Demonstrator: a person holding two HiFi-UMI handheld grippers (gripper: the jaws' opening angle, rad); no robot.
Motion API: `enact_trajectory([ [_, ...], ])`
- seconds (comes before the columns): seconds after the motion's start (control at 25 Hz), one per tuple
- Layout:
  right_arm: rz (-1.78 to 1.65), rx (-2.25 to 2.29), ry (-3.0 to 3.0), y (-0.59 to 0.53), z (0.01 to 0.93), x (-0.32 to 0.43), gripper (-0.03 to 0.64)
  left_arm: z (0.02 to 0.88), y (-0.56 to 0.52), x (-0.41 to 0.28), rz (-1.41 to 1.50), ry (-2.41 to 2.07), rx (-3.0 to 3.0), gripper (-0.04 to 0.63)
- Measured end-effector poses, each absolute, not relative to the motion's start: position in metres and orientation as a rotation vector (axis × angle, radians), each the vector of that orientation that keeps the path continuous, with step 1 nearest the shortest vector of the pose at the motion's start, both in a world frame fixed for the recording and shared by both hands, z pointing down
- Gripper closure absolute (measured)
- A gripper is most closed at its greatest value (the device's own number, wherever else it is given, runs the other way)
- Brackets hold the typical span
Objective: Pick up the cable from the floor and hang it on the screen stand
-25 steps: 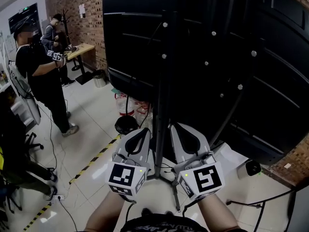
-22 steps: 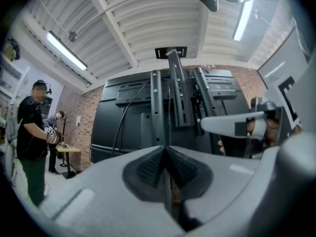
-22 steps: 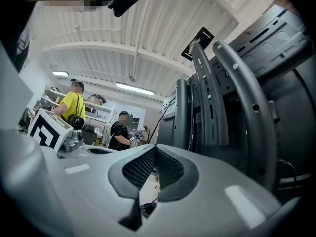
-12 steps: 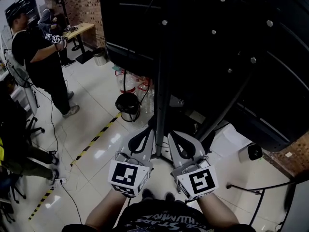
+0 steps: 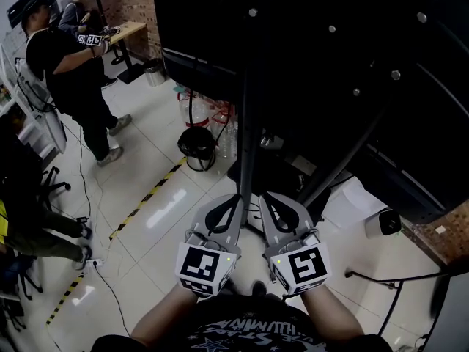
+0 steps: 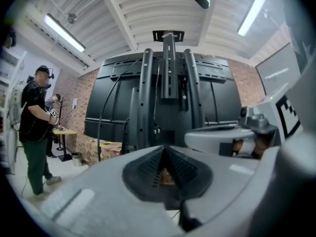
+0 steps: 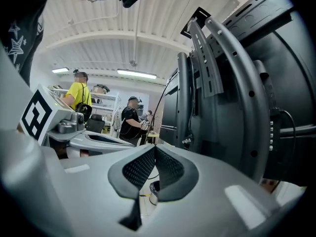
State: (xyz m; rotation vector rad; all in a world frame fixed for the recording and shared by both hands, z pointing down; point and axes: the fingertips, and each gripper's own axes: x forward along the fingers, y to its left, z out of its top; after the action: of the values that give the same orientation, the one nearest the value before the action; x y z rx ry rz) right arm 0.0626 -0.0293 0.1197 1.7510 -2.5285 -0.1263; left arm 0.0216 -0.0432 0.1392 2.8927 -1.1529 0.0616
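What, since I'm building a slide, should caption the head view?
Side by side before the screen stand: left gripper and right gripper, jaws shut and empty.

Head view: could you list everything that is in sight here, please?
Screen: one, black, top.
Stand: one, dark, under screen.
Bin: one, black, floor left of stand.
Tape: one strip, yellow-black, floor.
Cable: one, black, floor right.
Device: one, white, floor right.
Desk: one, tan, upper left.
People: two, dark clothes, upper left.
Left tool: one, grey, shut, bottom centre.
Right tool: one, grey, shut, beside it.
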Motion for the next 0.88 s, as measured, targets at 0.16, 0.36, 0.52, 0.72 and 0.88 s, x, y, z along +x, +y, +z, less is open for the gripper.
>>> enact_trajectory([
  [0.16, -0.119, 1.728, -2.510, -0.033, 0.130, 0.064, 0.611, 0.143, -0.048, 0.021, 0.072, -1.164, 2.894, 0.591],
  [0.36, -0.033, 1.715, -2.468, -0.034, 0.135, 0.069, 0.611, 0.139, -0.056, 0.018, 0.060, -1.195, 2.885, 0.591],
  [0.52, -0.076, 1.727, -2.506, -0.038, 0.133, 0.064, 0.611, 0.135, -0.062, 0.011, 0.047, -1.221, 2.879, 0.591],
  [0.72, -0.076, 1.712, -2.514, -0.043, 0.139, 0.062, 0.609, 0.137, -0.071, 0.006, 0.060, -1.256, 2.865, 0.591],
  [0.88, -0.069, 1.708, -2.508, -0.043, 0.139, 0.060, 0.609, 0.137, -0.071, 0.004, 0.061, -1.254, 2.860, 0.591],
])
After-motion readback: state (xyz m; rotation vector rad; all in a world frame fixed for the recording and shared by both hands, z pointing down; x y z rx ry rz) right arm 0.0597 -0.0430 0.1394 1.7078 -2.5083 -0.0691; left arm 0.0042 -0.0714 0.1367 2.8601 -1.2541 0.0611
